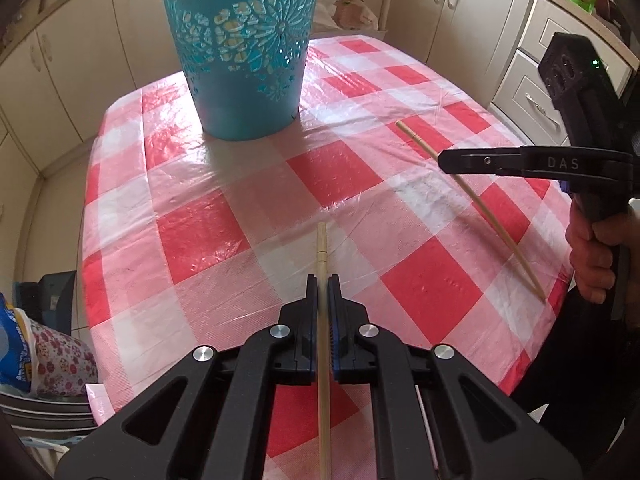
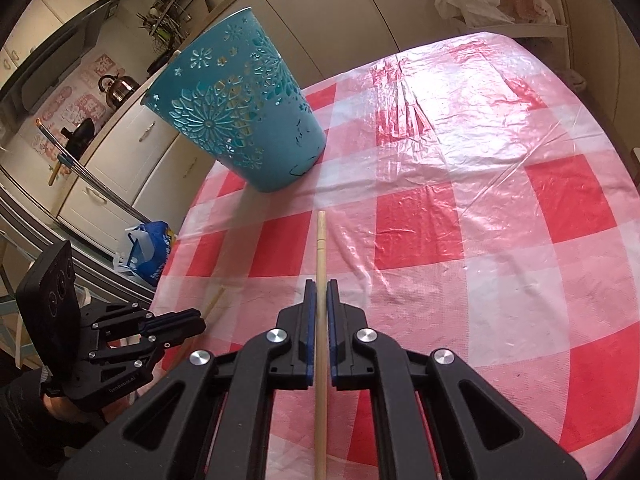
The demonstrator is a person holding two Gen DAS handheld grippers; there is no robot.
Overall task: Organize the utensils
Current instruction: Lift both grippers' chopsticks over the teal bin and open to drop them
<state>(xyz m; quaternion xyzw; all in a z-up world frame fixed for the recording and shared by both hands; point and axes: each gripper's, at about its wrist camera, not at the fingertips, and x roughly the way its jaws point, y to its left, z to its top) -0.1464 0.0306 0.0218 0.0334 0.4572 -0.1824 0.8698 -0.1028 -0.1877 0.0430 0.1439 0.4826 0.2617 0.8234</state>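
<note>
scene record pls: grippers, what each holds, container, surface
left gripper: jaws shut on chopstick
right gripper: jaws shut on second chopstick
container: teal cut-out basket, upright on the table, nothing visibly touching it
surface: red-and-white checked tablecloth
loose utensils on table: none in view

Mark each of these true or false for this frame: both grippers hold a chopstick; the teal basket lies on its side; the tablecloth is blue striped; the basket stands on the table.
1. Left gripper and right gripper each clamp a chopstick. True.
2. The teal basket lies on its side. False: it stands upright.
3. The tablecloth is blue striped. False: red-and-white checks.
4. The basket stands on the table. True.
</note>
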